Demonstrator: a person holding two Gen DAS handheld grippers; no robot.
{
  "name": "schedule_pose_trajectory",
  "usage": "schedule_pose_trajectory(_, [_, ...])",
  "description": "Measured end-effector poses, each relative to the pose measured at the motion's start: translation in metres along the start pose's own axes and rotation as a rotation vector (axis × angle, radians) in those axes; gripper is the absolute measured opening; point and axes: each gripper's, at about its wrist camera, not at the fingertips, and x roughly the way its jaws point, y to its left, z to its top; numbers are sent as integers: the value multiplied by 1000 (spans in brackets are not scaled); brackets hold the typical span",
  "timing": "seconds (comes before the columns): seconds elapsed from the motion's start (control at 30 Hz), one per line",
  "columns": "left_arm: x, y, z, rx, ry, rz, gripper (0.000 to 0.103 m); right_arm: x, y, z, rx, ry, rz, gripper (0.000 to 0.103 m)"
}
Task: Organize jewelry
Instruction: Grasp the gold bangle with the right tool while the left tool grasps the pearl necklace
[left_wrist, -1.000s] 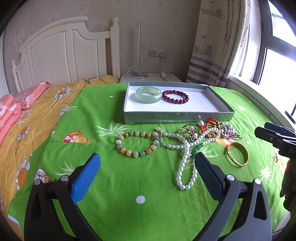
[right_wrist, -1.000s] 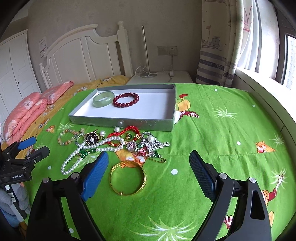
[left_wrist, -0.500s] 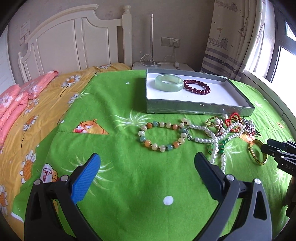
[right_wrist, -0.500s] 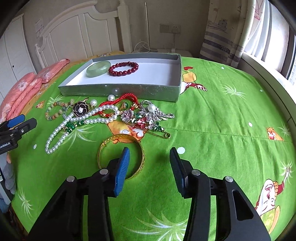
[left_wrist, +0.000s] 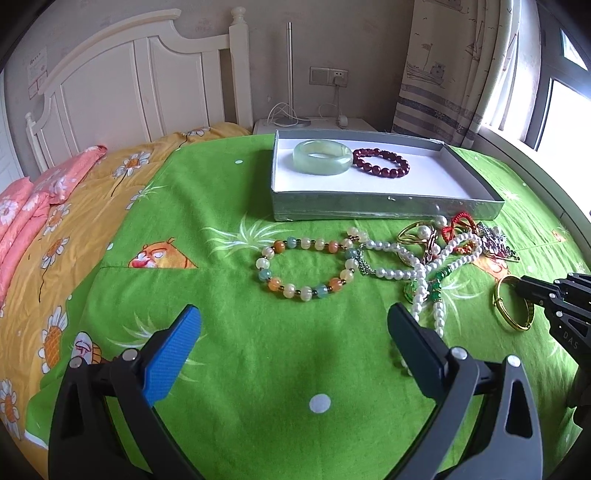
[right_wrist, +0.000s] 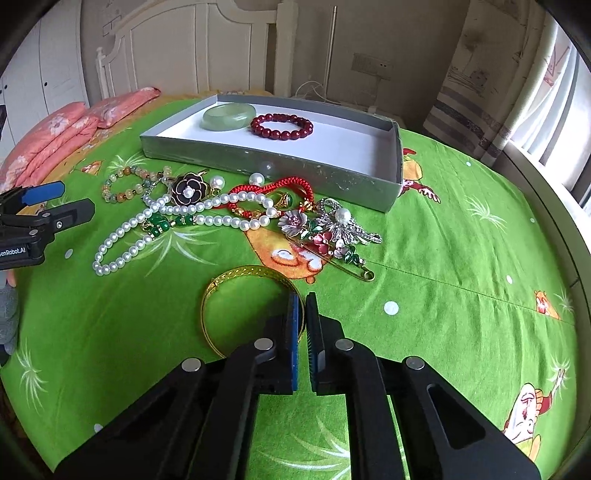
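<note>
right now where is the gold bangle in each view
Left wrist: gold bangle at far right, pinched by the right gripper.
Right wrist: low centre, right side between the fingertips.
Shared landmark: grey box beyond the jewelry.

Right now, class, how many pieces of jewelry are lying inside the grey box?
2: a pale green bangle at the left end of the grey box, and a dark red bead bracelet just right of it. Nothing seems hidden.

Box (right_wrist: 280, 168): on the bedspread (right_wrist: 461, 258), far side.
In box: bangle (right_wrist: 229, 116) left of bead bracelet (right_wrist: 282, 127) (touching).
Before box: jewelry pile (right_wrist: 236, 210).
Nearest: gold bangle (right_wrist: 236, 291), between right gripper (right_wrist: 301, 306) fingertips.
</note>
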Motion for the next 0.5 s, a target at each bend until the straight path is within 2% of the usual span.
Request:
schedule_pose_trajectory(0.17, [-1,-8,-1,9,12,-41,95,-11,-9,-3,41,-40,10,8])
schedule_pose_trajectory(0.33, [-4,-33,-1,83,6,-95,90,-20,-14,-1,64,-64,20,8])
schedule_pose_trajectory(0.43, [1,-51,1,127,14,-133,80,-22,-17,-1,73,-72,25,8])
schedule_pose_trajectory(0.5, [8,-60,1,141,31,-145,68,-23,-18,-1,79,-76,27,8])
